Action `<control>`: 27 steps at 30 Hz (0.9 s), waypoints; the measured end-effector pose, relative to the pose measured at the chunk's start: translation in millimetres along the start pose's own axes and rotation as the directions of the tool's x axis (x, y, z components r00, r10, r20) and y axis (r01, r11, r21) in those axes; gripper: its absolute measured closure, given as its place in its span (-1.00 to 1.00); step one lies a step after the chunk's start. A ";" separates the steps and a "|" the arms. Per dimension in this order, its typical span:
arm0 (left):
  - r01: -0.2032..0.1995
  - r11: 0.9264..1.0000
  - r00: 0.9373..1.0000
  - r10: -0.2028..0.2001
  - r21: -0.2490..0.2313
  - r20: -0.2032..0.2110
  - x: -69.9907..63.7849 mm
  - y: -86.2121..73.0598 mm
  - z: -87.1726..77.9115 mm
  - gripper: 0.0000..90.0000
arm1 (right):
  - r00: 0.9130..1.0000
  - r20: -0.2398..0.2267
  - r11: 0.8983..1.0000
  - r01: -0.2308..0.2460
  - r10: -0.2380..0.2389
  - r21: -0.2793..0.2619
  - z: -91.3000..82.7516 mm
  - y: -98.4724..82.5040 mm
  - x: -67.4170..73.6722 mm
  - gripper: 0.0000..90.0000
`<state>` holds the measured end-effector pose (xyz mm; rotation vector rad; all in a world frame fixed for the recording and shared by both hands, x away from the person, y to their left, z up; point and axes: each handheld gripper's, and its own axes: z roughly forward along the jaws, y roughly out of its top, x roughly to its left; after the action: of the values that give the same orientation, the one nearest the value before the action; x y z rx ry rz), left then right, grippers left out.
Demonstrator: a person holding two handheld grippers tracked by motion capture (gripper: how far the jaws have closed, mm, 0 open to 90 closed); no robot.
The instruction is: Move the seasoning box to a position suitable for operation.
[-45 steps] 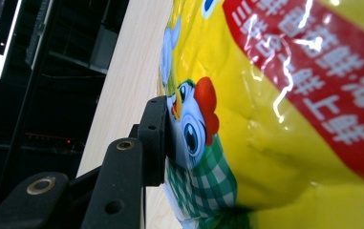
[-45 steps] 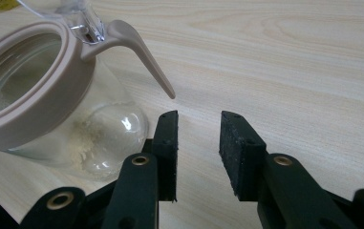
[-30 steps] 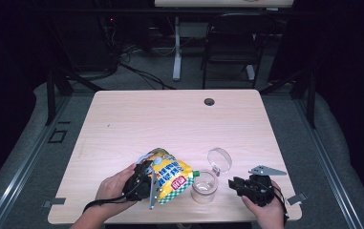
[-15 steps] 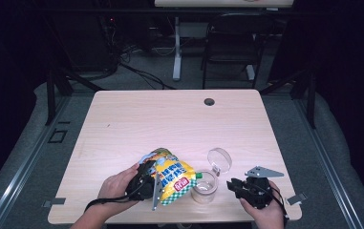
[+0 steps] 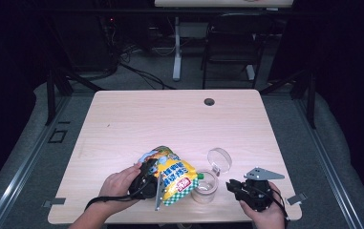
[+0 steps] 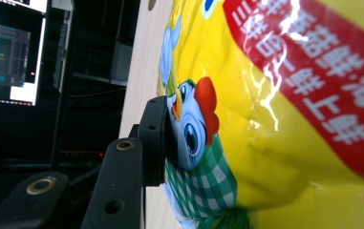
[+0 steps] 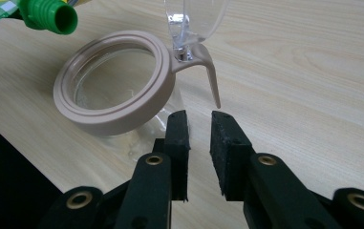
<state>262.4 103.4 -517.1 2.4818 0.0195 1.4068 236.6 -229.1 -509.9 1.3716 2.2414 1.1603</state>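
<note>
Left gripper [image 5: 152, 179] jaws clamp the yellow pouch [image 6: 275, 124] — right gripper [image 7: 199, 125] jaws, just closing, hold nothing beside the jar [image 7: 108, 95].

Dark room, grey carpet [image 5: 308, 129], black chair [image 5: 230, 45] behind the wooden table [image 5: 170, 119], lit monitor [image 6: 10, 62]

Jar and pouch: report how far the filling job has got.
Done: the jar stands with its clear lid flipped open, and the pouch's green spout is uncapped and close above the rim. In hand: the left gripper is shut on the pouch; the right gripper, jaws just closing on nothing, sits beside the jar. Left: the jar looks empty, so pouring and closing the lid remain.
</note>
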 end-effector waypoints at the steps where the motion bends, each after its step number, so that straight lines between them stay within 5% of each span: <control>1: 0.000 1.000 1.000 0.000 0.000 0.000 0.0 0.0 0.0 0.40 | 1.000 0.002 1.000 0.005 -0.005 0.003 -0.1 0.2 0.1 0.72; 27: -0.068 0.998 0.996 0.069 0.009 -0.061 -4.0 0.1 3.3 0.40 | 1.000 -0.004 1.000 -0.010 0.010 0.003 3.7 -2.8 -2.6 0.71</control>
<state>263.1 101.9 -522.1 2.4666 -0.0482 1.5123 238.3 -230.1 -514.8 1.3844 2.2427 1.1640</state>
